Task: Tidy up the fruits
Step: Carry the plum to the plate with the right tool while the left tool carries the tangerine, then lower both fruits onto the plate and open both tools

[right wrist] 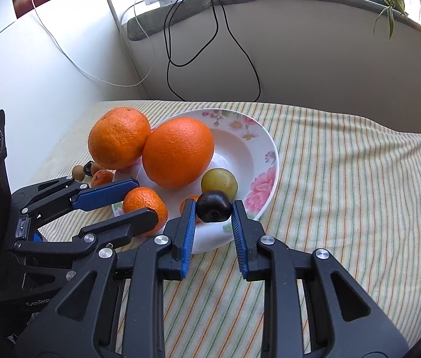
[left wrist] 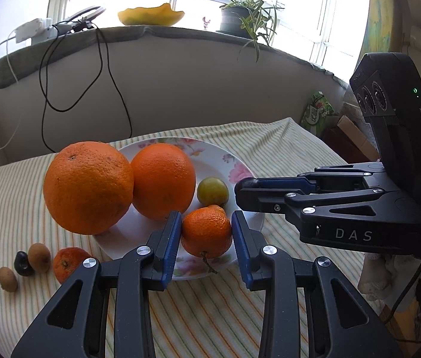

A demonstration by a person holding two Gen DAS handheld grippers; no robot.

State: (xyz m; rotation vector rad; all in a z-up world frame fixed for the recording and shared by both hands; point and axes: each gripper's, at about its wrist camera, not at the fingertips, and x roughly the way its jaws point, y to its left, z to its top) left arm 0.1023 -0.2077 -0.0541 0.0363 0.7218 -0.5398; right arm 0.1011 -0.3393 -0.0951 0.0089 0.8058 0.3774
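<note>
From my left wrist view, my left gripper (left wrist: 206, 223) has its jaws clamped on a small mandarin (left wrist: 206, 232), one blue pad on each flank, its stem pointing down toward the camera. The mandarin sits over the near rim of the floral plate (left wrist: 240, 167), the landmark for everything here. On the plate, behind the mandarin, lies a big orange (left wrist: 164, 180), and to that orange's right a small yellow-green plum (left wrist: 212, 191). A second, larger orange (left wrist: 88, 187) leans on the plate's left rim, touching the first orange. Left of the plate, on the striped cloth (left wrist: 285, 146) covering the table, lie two brown kiwis (left wrist: 39, 257) (left wrist: 7, 279), a dark plum (left wrist: 23, 264) between them, and another small mandarin (left wrist: 67, 264). My right gripper (left wrist: 244, 186) comes in from the right of the plate, its tips closed on something dark.

From my right wrist view, my right gripper (right wrist: 213, 208) has its jaws pressed on a dark plum (right wrist: 213, 206) (nearly black, glossy), held over the near rim of the plate (right wrist: 265, 161). The yellow-green plum (right wrist: 219, 183) lies in the plate just behind it, and the big orange (right wrist: 178, 152) to its left. The larger orange (right wrist: 119, 142) rests against the plate's far-left rim. My left gripper (right wrist: 147, 200) reaches in from the left of the plate, jaws on the mandarin (right wrist: 143, 205). Beyond it, left of the plate, I can make out the small fruits (right wrist: 91, 171) on the cloth.
</note>
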